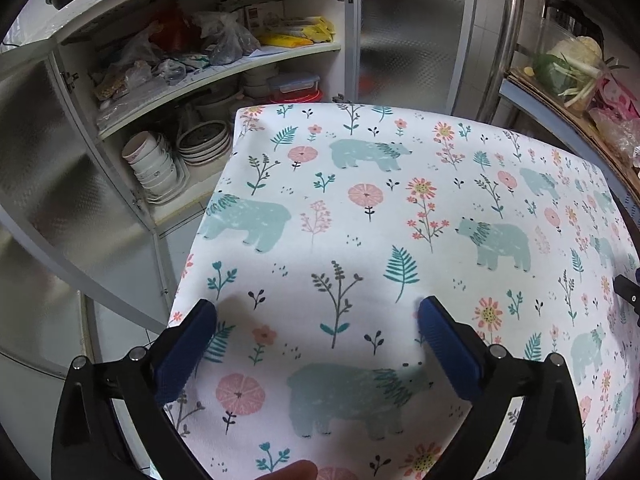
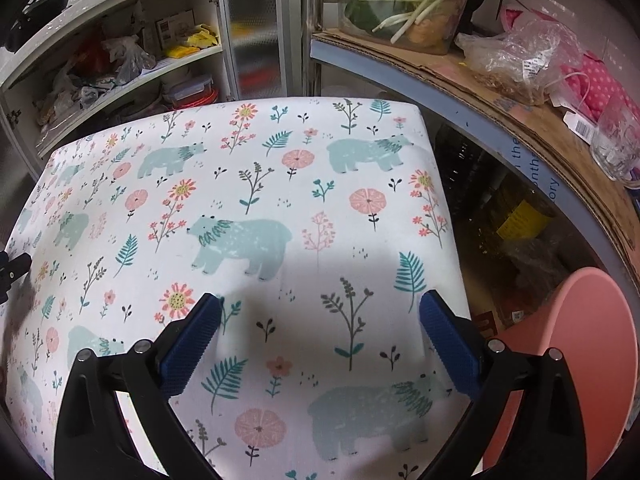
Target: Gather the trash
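Note:
A table covered by a white cloth printed with bears and flowers (image 1: 360, 220) fills both views; it also shows in the right wrist view (image 2: 260, 220). No trash lies on the cloth in either view. My left gripper (image 1: 318, 312) is open and empty, hovering over the near part of the cloth. My right gripper (image 2: 320, 308) is open and empty over the cloth's near right part. A pink bin (image 2: 580, 364) stands on the floor right of the table. The tip of my right gripper shows at the left view's right edge (image 1: 628, 292).
An open cabinet (image 1: 200, 80) with stacked bowls, bags and containers stands behind the table on the left. A shelf lined with cardboard (image 2: 500, 92) on the right holds vegetables, plastic bags and a glass. Bottles stand under that shelf (image 2: 516, 216).

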### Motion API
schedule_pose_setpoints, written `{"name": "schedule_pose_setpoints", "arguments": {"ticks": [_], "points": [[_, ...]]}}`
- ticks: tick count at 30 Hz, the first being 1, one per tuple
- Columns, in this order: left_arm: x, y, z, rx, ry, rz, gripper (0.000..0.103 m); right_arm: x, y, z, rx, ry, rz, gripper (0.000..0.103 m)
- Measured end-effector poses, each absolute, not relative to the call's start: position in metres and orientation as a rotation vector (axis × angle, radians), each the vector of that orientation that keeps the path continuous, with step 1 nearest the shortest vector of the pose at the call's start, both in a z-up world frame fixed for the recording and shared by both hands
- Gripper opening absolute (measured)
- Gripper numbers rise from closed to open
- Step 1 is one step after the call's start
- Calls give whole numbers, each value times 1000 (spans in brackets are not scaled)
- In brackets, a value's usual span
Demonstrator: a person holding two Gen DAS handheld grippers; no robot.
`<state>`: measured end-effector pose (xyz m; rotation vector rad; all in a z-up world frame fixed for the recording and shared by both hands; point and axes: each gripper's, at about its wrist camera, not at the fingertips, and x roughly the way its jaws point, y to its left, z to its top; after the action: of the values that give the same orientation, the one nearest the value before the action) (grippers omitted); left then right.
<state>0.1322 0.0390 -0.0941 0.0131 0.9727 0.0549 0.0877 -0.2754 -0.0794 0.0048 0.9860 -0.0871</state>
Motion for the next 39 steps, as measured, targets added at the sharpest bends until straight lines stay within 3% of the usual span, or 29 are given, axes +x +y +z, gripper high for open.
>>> {"name": "schedule_pose_setpoints", "arguments": {"ticks": [39], "points": [[103,40,-93,43,975,-15,100,52,-274,-78,-16,989,-55,100]]}}
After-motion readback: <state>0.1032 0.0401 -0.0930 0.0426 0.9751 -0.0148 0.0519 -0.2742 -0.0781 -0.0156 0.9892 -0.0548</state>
